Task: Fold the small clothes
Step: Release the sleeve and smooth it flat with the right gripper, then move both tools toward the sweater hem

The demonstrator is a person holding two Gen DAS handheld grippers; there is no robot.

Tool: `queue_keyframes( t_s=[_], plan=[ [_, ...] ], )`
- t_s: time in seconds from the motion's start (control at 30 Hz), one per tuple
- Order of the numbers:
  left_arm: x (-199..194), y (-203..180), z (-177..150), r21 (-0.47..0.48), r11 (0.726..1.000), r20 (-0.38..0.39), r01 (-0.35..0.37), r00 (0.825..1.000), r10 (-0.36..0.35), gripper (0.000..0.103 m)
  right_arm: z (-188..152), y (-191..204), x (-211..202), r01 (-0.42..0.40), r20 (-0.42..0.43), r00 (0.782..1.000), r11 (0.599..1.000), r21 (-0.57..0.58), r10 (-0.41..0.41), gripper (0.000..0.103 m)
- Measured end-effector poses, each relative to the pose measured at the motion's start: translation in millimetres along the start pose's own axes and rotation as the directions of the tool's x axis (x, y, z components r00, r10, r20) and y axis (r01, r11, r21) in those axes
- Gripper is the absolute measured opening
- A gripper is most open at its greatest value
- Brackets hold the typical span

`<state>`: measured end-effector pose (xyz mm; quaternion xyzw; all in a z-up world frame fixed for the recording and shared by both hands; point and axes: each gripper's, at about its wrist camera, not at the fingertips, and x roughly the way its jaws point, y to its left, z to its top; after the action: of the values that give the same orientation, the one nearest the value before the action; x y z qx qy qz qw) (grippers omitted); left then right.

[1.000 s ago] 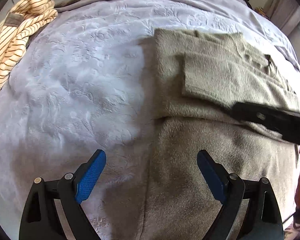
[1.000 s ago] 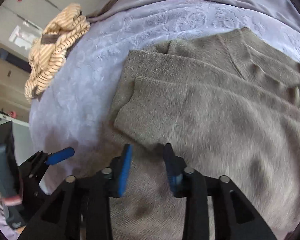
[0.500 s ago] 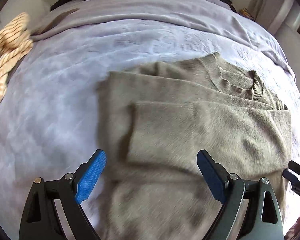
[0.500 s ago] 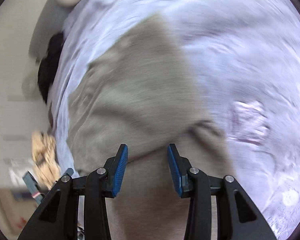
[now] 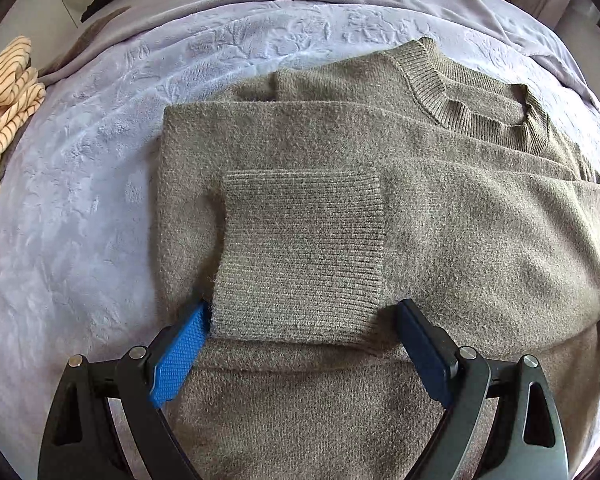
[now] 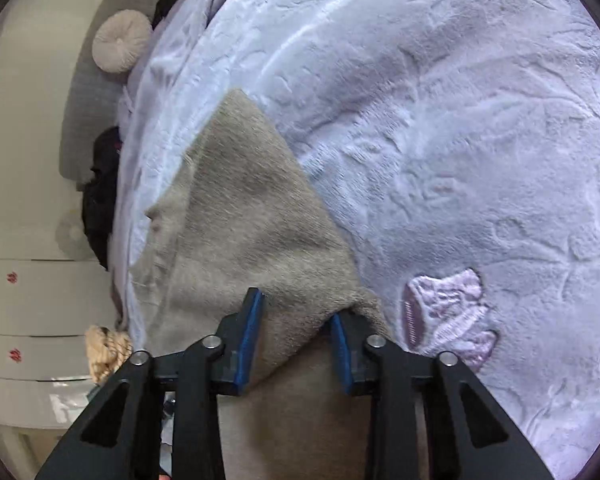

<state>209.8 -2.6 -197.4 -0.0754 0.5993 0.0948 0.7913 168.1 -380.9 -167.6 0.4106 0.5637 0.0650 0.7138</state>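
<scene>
Nearest the bed's front edge, the left gripper [image 5: 300, 340] stands spread wide around the ribbed cuff [image 5: 300, 252] of the olive sweater [image 5: 480, 220]. Right gripper [image 6: 296, 340] half-spread around a sweater fold. Beyond, lavender blanket [image 5: 80, 200]; striped garment [image 5: 4, 92] at its far left edge.

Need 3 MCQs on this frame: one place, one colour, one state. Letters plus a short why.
1. Where does the striped garment lie?
A. left of the sweater
B. on the sweater
C. between the left gripper's fingers

2. The sweater is
A. red
B. olive-grey
C. white

3. The left gripper is
A. shut on the collar
B. shut on the blanket
C. open, straddling the ribbed cuff

Answers: 1 A, it sits at the blanket's left edge. 2 B, olive-grey knit throughout. 3 C, the fingers stand wide apart either side of the cuff.
</scene>
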Motion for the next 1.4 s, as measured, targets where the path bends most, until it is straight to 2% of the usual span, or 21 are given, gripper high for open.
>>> queue_keyframes(
  t_s=[0.17, 0.2, 0.23, 0.3, 0.53, 0.83, 1.13, 1.4],
  plan=[
    [-7, 6, -2, -0.005, 1.000, -0.014, -0.006, 1.000, 0.006, 0.093, -6, 15, -7, 0.109, -0.029, 0.993, 0.986, -0.126, -0.114, 0.037],
    [-9, 7, -3, -0.004, 1.000, -0.017, -0.008, 1.000, 0.008, 0.093, -9, 21, -10, 0.133, -0.034, 0.989, 0.978, -0.163, -0.141, 0.042],
    [-11, 8, -4, -0.001, 1.000, -0.019, -0.012, 1.000, 0.012, 0.093, -10, 24, -12, 0.144, -0.038, 0.987, 0.972, -0.183, -0.154, 0.049],
    [-16, 7, -5, 0.011, 1.000, -0.027, -0.019, 0.999, 0.019, 0.093, -17, 30, -16, 0.157, -0.043, 0.984, 0.962, -0.222, -0.171, 0.055],
    [-35, 0, -20, 0.042, 0.999, -0.048, -0.014, 0.999, 0.016, 0.093, -38, 31, -34, 0.183, -0.064, 0.976, 0.946, -0.269, -0.207, 0.064],
    [-56, -10, -39, 0.072, 0.997, -0.070, 0.001, 0.998, 0.004, 0.093, -61, 34, -42, 0.187, -0.098, 0.971, 0.945, -0.267, -0.220, 0.065],
    [-84, -14, -62, 0.097, 0.995, -0.089, 0.020, 0.996, -0.011, 0.093, -84, 44, -55, 0.193, -0.115, 0.965, 0.934, -0.301, -0.237, 0.066],
    [-92, -20, -81, 0.127, 0.991, -0.133, 0.041, 0.991, -0.024, 0.093, -102, 54, -61, 0.173, -0.137, 0.963, 0.922, -0.347, -0.232, 0.066]
  ],
)
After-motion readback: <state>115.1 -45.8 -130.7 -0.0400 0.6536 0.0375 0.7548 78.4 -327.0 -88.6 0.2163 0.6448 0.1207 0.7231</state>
